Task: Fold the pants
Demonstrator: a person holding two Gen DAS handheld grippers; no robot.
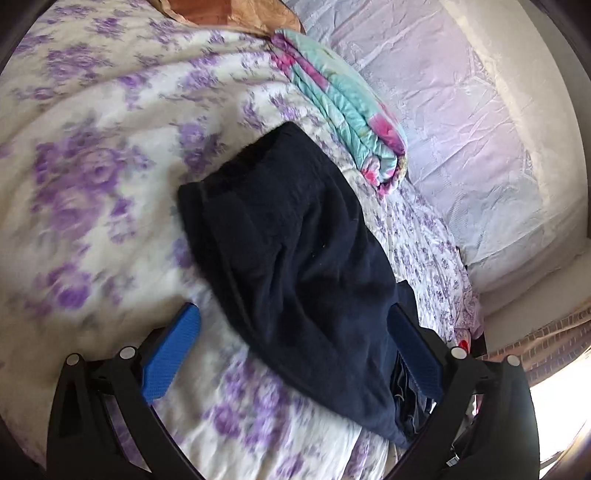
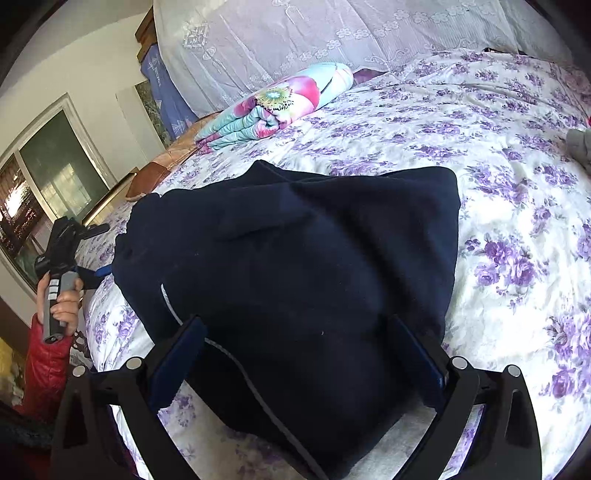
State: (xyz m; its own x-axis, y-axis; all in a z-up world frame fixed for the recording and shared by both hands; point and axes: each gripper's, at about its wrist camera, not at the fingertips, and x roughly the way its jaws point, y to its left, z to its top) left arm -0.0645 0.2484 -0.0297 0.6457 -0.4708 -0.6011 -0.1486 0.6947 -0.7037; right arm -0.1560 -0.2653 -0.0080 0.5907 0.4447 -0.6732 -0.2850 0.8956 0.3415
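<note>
Dark navy pants (image 1: pixel 295 240) lie folded over on a bed with a white sheet printed with purple flowers (image 1: pixel 92 166). In the left wrist view my left gripper (image 1: pixel 293 310) is open, its blue pads spread wide over the near end of the pants. In the right wrist view the pants (image 2: pixel 295 240) fill the middle, a pale stripe running along their near left edge. My right gripper (image 2: pixel 297 323) hangs open over their near end, holding nothing. A hand in a red sleeve (image 2: pixel 48 365) holds the left gripper (image 2: pixel 98 273) at the pants' left edge.
A folded turquoise and pink quilt (image 1: pixel 347 110) (image 2: pixel 277 103) lies beyond the pants. White lace-covered bedding (image 1: pixel 461 110) (image 2: pixel 295 33) runs along the bed's far side. Denim cloth (image 1: pixel 406 398) shows beneath the pants. A window (image 2: pixel 44 192) is at left, a grey item (image 2: pixel 580 144) at right.
</note>
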